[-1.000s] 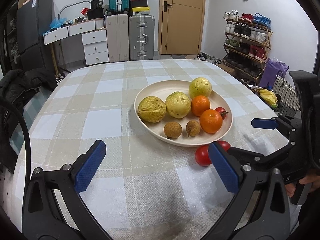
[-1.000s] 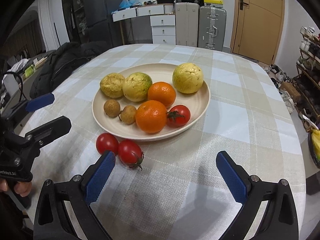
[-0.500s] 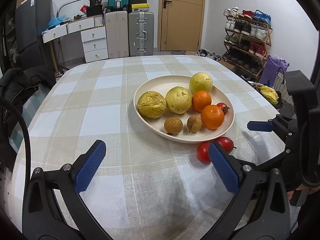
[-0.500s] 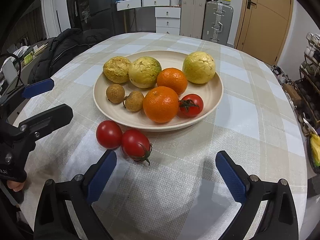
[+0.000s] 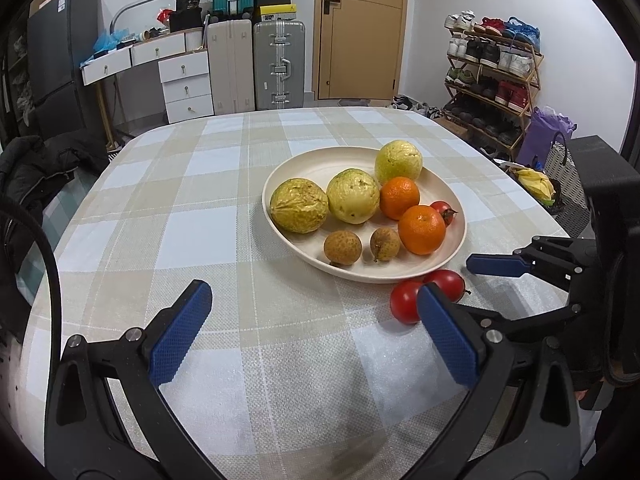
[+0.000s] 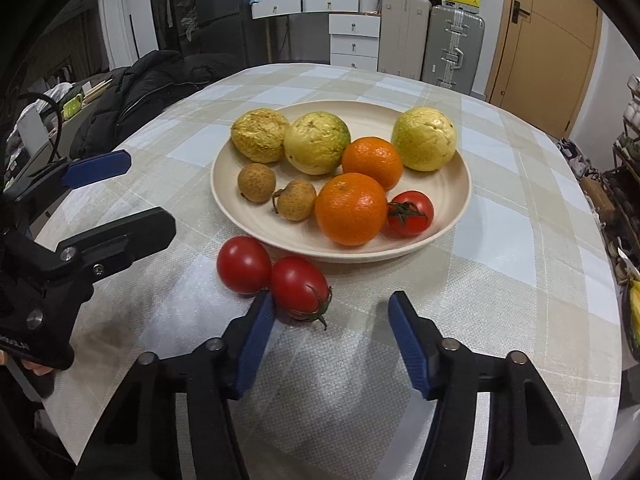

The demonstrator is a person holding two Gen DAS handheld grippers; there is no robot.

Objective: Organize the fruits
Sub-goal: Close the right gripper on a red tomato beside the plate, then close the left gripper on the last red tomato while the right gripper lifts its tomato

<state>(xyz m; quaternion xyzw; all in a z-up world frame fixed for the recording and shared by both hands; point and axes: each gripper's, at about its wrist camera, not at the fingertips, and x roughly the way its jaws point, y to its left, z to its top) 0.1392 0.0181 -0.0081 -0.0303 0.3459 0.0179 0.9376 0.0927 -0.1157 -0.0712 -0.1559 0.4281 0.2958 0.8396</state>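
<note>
Your right gripper [image 6: 330,322] is low over the beige-and-white checked tablecloth [image 6: 500,240], and its blue-padded jaws are closing. The stemmed red tomato [image 6: 300,286] sits just ahead of the left pad, at its tip, more beside it than between the pads. The right pad is well clear of it, so nothing is pinched. A second, rounder red tomato [image 6: 244,264] touches the first one on its left, just outside your left pad.

Straight ahead of those jaws is the round cream plate [image 6: 448,192], its near rim just past the two loose tomatoes. On it you have three wrinkled yellow-green fruits, two oranges, two small brown longans and one more red tomato [image 6: 411,213] at the right edge.

Your left gripper [image 5: 308,326] hangs with its jaws spread wide over bare cloth, nothing between them. From there, the plate [image 5: 280,184] lies ahead and to the right. The two loose tomatoes [image 5: 404,300] peek out behind the tip of its right pad, with your right gripper's blue pad [image 5: 496,265] just beyond them.
</note>
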